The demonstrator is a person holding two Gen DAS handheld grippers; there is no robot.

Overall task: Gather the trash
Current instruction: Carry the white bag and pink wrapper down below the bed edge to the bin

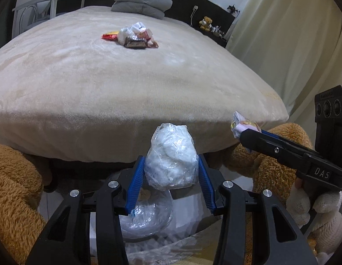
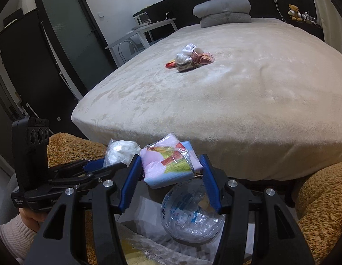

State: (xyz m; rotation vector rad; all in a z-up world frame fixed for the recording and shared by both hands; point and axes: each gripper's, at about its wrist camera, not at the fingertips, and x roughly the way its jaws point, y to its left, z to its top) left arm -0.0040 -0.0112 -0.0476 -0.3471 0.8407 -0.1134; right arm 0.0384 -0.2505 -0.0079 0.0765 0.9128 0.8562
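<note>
Blue-padded left jaws pinch a plastic wad [image 1: 171, 159]; right jaws clamp a tissue pack [image 2: 171, 163].

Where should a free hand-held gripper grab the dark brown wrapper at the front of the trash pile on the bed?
Probably across the dark brown wrapper's short width, near its middle. It lies flat at the near edge of the pile, long side facing the foot of the bed, with nothing in front of it. Come from that near side, angled downward, so the fingers straddle it without pushing the crumpled white plastic behind.
</note>
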